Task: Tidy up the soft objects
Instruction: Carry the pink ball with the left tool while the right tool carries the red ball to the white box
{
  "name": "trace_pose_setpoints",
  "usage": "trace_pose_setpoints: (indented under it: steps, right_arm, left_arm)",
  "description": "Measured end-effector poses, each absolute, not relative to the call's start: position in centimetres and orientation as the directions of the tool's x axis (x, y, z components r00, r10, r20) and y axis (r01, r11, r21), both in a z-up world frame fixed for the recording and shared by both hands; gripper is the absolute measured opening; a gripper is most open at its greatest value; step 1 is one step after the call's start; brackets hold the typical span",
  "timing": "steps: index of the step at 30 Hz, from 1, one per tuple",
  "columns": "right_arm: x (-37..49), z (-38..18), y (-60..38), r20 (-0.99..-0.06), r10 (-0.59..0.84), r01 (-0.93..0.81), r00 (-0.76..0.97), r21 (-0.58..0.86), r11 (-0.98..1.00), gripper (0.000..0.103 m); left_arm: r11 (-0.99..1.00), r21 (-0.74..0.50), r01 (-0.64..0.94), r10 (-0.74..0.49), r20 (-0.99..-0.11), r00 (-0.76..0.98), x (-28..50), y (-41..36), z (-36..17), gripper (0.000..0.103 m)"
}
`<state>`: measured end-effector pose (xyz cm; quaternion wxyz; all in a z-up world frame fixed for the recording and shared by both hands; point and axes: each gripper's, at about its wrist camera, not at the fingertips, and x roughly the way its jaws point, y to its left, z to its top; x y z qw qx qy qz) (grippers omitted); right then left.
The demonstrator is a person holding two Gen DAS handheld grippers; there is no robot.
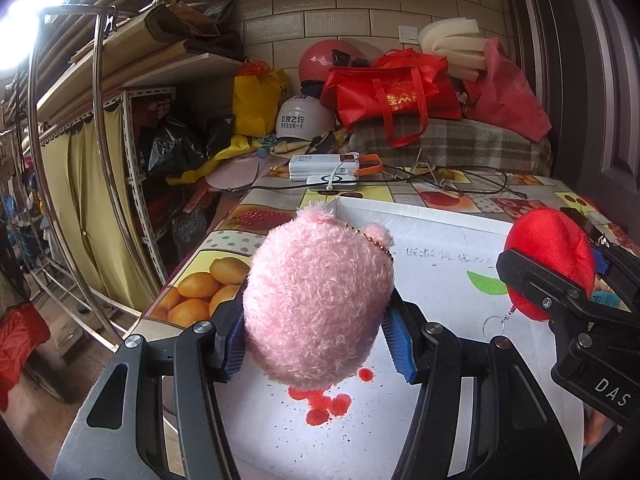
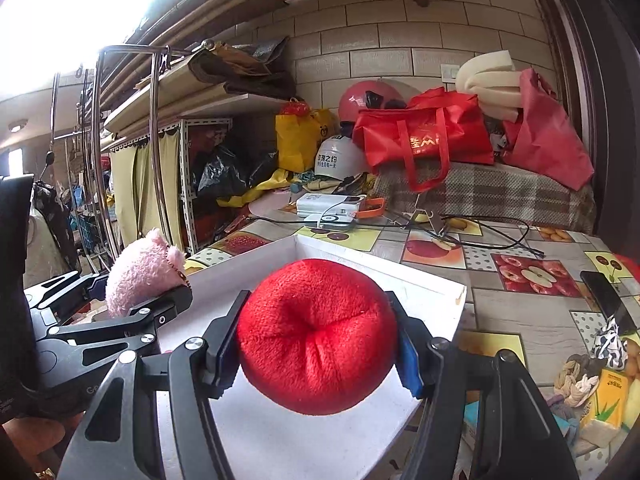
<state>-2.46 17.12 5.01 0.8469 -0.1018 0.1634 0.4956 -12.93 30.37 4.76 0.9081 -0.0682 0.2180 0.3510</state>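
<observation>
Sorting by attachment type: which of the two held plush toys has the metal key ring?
The red plush, in the right claw; the pink plush carries a bead chain.

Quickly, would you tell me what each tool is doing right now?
Left tool: closed on the fluffy pink plush toy.
Right tool: closed on the round red plush ball.

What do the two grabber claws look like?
Both are made of black metal bars joined with shiny silver bolts. The left gripper has blue ridged pads inside its fingers, and so does the right gripper. White letters "DAS" are printed on the right gripper's side, seen from the left camera.
</observation>
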Motion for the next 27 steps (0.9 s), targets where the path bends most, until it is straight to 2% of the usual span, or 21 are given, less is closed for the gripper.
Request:
trace_pose_setpoints:
  steps: [13, 18, 20, 21, 22, 24, 26, 27]
  right_arm:
    - [-1.3, 4.9, 18.4, -0.424, 0.784, -0.864, 0.454, 0.007, 0.504, 0.064]
    - [-1.7, 5.0, 18.5, -0.412, 0.779, -0.859, 0.473, -0.019, 0.511, 0.069]
    - [-1.8, 5.0, 18.6, -0.410, 0.777, -0.859, 0.477, -0.030, 0.512, 0.077]
    - [-1.9, 5.1, 18.6, -0.408, 0.775, -0.857, 0.482, -0.036, 0.514, 0.084]
    - [-1.9, 5.1, 18.6, -0.403, 0.775, -0.856, 0.486, -0.042, 0.515, 0.084]
    - [-2.1, 5.2, 18.5, -0.392, 0.777, -0.855, 0.492, -0.051, 0.516, 0.086]
    - [-2.1, 5.3, 18.3, -0.380, 0.780, -0.853, 0.497, -0.048, 0.520, 0.101]
    - [-2.1, 5.3, 18.2, -0.371, 0.783, -0.853, 0.499, -0.049, 0.520, 0.103]
  left_arm:
    - [0.728, -0.005, -0.685, 0.606, -0.463, 0.647, -12.5, 32.0, 4.6, 0.059]
    - [0.710, 0.002, -0.704, 0.632, -0.442, 0.637, -12.8, 31.7, 4.8, 0.060]
    - [0.691, 0.009, -0.723, 0.654, -0.434, 0.620, -12.9, 31.7, 4.9, 0.068]
    - [0.677, 0.012, -0.736, 0.669, -0.427, 0.609, -13.0, 31.6, 4.9, 0.077]
    - [0.670, 0.011, -0.742, 0.677, -0.419, 0.605, -13.2, 31.5, 5.0, 0.090]
    - [0.646, -0.001, -0.764, 0.697, -0.409, 0.589, -13.6, 31.7, 5.1, 0.103]
    - [0.632, -0.020, -0.774, 0.704, -0.402, 0.585, -14.1, 31.9, 5.1, 0.103]
    - [0.624, -0.022, -0.781, 0.711, -0.398, 0.580, -14.2, 31.9, 5.1, 0.103]
